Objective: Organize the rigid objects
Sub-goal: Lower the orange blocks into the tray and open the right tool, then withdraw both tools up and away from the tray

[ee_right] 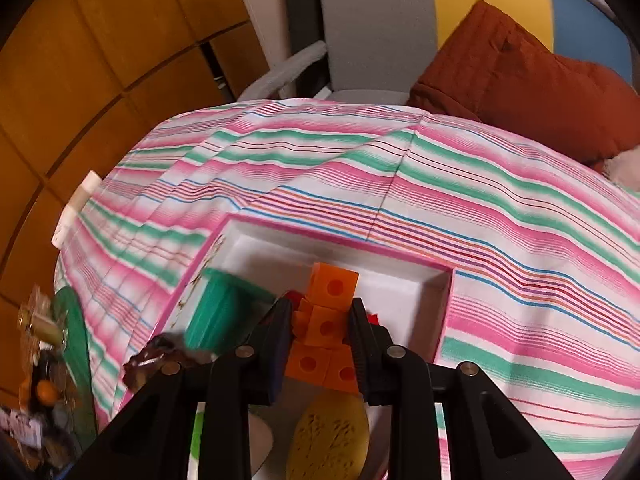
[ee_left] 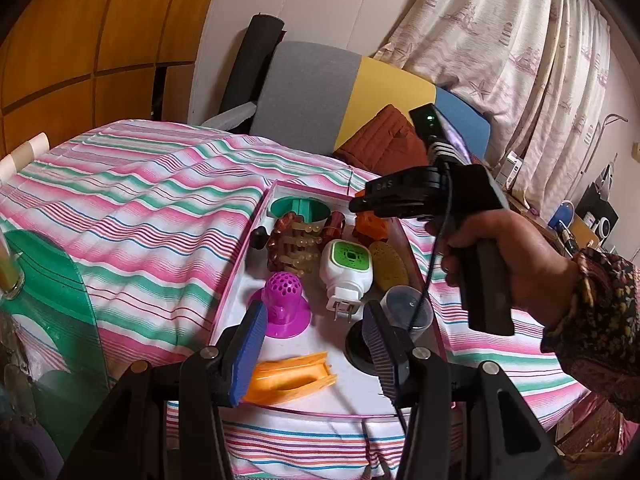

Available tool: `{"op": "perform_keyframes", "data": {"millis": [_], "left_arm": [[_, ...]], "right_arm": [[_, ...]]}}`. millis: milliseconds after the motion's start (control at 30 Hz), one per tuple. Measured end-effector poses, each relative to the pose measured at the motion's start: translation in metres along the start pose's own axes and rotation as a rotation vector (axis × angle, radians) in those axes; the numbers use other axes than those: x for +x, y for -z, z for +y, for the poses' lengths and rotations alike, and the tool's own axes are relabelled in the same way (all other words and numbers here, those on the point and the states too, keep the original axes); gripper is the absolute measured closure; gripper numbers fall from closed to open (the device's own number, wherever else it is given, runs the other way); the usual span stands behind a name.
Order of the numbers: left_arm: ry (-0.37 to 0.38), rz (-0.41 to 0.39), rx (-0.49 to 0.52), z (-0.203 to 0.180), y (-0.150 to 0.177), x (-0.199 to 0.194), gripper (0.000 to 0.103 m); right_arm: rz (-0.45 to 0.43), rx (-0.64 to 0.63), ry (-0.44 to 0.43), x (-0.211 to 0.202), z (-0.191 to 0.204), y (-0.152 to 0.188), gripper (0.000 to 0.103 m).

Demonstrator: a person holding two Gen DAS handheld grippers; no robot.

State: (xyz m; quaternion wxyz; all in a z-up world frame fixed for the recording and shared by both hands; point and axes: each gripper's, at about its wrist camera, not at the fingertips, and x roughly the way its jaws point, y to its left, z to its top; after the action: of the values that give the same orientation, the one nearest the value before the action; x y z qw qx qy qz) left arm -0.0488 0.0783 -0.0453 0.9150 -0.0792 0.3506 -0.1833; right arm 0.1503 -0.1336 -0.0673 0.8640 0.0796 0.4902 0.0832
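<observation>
Orange block cluster (ee_right: 326, 330) sits clamped in the right gripper (ee_right: 320, 344) above the pink-rimmed tray (ee_right: 444, 300); left gripper (ee_left: 316, 344) gapes empty.

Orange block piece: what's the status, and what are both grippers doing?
Right gripper shut on orange block piece, over the box. Left gripper open, empty, above the box's near end. Teal cup and sponge close by.

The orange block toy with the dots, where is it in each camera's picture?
Left wrist view: the orange block toy sits at the tray's far end, under the right gripper.
Right wrist view: low centre, between the jaws.
Shared landmark: the teal cup, just left of it.
</observation>
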Motion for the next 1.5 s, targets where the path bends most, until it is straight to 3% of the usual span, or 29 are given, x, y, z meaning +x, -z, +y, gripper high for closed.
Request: {"op": "perform_keyframes", "data": {"millis": [400, 700, 1000, 1167, 1500], "left_arm": [[0.008, 0.003, 0.004, -0.004, -0.003, 0.006, 0.053], [-0.004, 0.009, 0.018, -0.010, -0.004, 0.006, 0.053], [-0.082, 0.024, 0.042, -0.011, -0.006, 0.007, 0.053], [-0.119, 0.028, 0.047, -0.011, -0.008, 0.005, 0.053], [-0.294, 0.035, 0.095, -0.018, -0.013, 0.006, 0.053]], "right_arm": [[-0.023, -0.014, -0.022, -0.027, -0.009, 0.021, 0.070], [-0.030, -0.102, -0.009, -0.036, 0.011, 0.039, 0.070], [-0.022, -0.219, -0.054, -0.048, 0.040, 0.062, 0.070], [0.005, -0.261, -0.076, -0.046, 0.049, 0.071, 0.062], [-0.038, -0.264, 0.045, -0.044, 0.039, 0.067, 0.059]]}}
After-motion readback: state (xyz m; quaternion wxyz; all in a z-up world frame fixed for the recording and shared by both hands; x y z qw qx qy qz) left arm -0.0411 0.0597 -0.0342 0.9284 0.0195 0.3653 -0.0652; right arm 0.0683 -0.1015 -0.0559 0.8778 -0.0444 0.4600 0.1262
